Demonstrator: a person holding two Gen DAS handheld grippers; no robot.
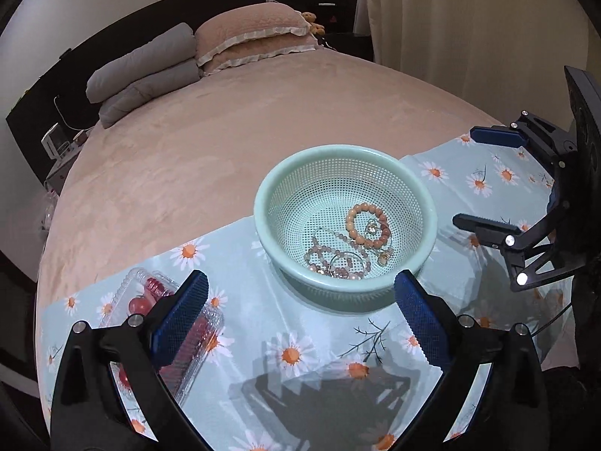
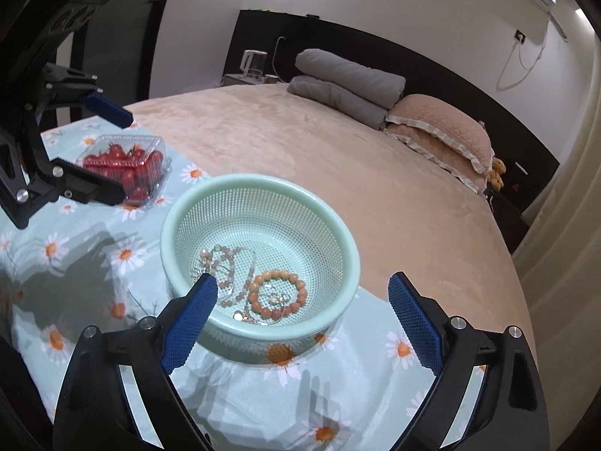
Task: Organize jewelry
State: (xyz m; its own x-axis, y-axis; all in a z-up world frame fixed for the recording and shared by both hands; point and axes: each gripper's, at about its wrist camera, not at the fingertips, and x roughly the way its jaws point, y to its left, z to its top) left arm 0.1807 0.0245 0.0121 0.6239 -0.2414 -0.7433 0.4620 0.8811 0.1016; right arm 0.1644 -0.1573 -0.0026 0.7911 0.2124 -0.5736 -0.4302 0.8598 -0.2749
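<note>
Blue mesh pads line the fingers of both grippers, and both sets stand spread wide with nothing between them. The left gripper (image 1: 300,297) hovers over the daisy-printed cloth (image 1: 263,338) with its jaws released, its left finger in front of a clear plastic box of cherry tomatoes (image 2: 124,167) and its right finger just short of the near rim of the pale green mesh basket (image 1: 417,188). The right gripper (image 2: 302,297) is likewise released and empty, held low on the other side of the basket, its left finger crossing the near rim in the wrist view while its right finger stands clear over the cloth's edge. The jewelry sits inside the basket: an orange bead bracelet (image 2: 278,295) lies toward the right gripper's side, and a tangle of pale pink bead strands (image 1: 334,259) with some small metal pieces lies beside and partly under it. Beyond the cloth the pink bedspread (image 1: 225,131) runs back to the pillows (image 1: 259,37). By the look of it, the sorting has not begun or is between picks, since nothing is held and no piece lies outside the basket. The next move probably calls for one gripper to dip into the basket and close on a single piece; the orange bracelet looks easiest, being thick and on top, whereas the thin strands could snag one another when lifted.
</note>
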